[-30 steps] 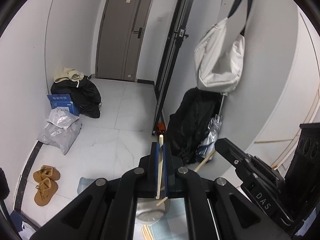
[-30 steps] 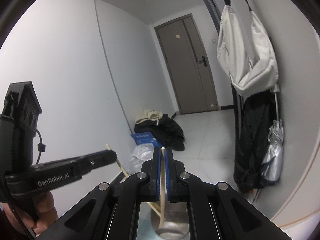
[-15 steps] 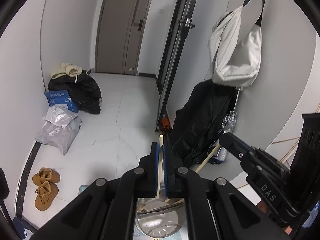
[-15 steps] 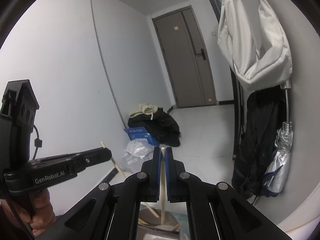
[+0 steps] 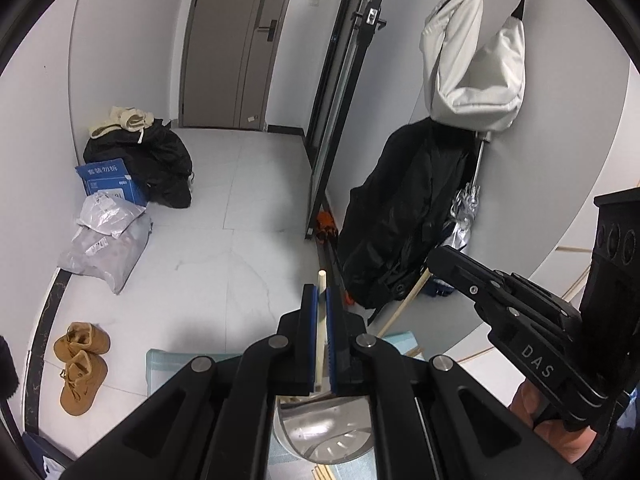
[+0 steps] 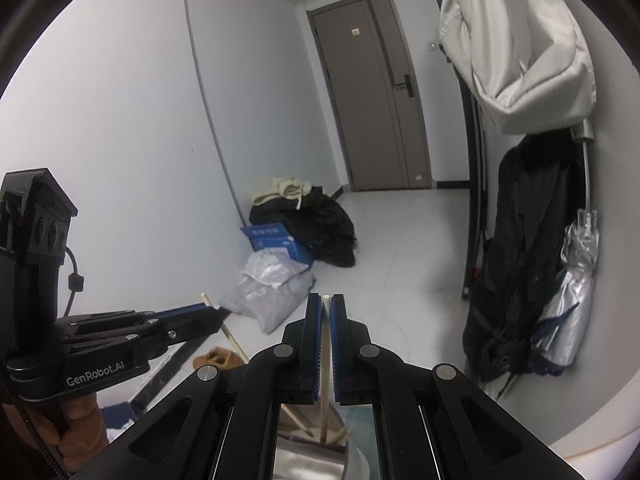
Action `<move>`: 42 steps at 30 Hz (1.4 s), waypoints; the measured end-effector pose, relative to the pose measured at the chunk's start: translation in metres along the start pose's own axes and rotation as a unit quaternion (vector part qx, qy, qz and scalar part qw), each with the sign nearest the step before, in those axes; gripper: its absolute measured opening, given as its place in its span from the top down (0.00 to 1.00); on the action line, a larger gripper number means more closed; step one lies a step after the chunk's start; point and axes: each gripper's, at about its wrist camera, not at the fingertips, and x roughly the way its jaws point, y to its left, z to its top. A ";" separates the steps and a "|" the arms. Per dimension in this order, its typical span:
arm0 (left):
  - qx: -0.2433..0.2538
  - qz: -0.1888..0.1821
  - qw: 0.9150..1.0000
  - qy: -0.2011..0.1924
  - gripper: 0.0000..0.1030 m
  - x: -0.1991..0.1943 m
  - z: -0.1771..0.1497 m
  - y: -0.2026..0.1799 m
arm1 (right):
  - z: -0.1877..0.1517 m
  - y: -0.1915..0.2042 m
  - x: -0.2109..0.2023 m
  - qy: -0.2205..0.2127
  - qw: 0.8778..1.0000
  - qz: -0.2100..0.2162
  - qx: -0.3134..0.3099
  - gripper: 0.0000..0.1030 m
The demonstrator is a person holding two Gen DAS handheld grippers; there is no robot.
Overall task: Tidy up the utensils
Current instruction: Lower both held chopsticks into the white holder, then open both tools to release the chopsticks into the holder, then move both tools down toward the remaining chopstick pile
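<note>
Left gripper point(image 5: 319, 300) clamped chopstick point(image 5: 320, 332) above steel cup point(image 5: 326, 432). Right gripper point(image 6: 326, 308) pinched second chopstick point(image 6: 325, 364), its lower end inside cup. Best kept upright, lowered into cup, released low.

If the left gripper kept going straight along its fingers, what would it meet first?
Probably the shiny metal cup just below the left gripper, which is shut on a pale wooden chopstick; depth is unclear.
</note>
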 end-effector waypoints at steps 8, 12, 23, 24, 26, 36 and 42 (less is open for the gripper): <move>0.000 -0.002 1.000 0.017 1.00 0.006 -0.013 0.002 | -0.027 0.002 0.015 0.039 0.999 0.000 0.005 0.96; -0.009 -0.007 0.999 0.036 0.99 0.009 -0.020 0.004 | -0.040 -0.003 0.019 0.058 0.998 0.002 0.018 0.95; -0.027 0.014 0.999 0.023 0.50 -0.014 -0.035 -0.001 | -0.056 -0.006 -0.005 0.065 0.997 0.003 0.043 0.82; -0.029 0.018 0.999 0.020 0.47 -0.016 -0.036 -0.001 | -0.056 -0.005 -0.010 0.063 0.997 -0.003 0.043 0.75; -0.037 0.023 0.999 0.015 0.43 -0.022 -0.038 -0.001 | -0.058 -0.004 -0.020 0.054 0.998 -0.009 0.045 0.68; -0.037 0.054 0.998 -0.009 0.38 -0.055 -0.053 -0.010 | -0.068 -0.007 -0.059 0.038 0.997 -0.030 0.067 0.51; -0.030 0.074 0.997 -0.023 0.38 -0.071 -0.071 -0.022 | -0.081 0.001 -0.089 0.020 0.997 -0.041 0.058 0.40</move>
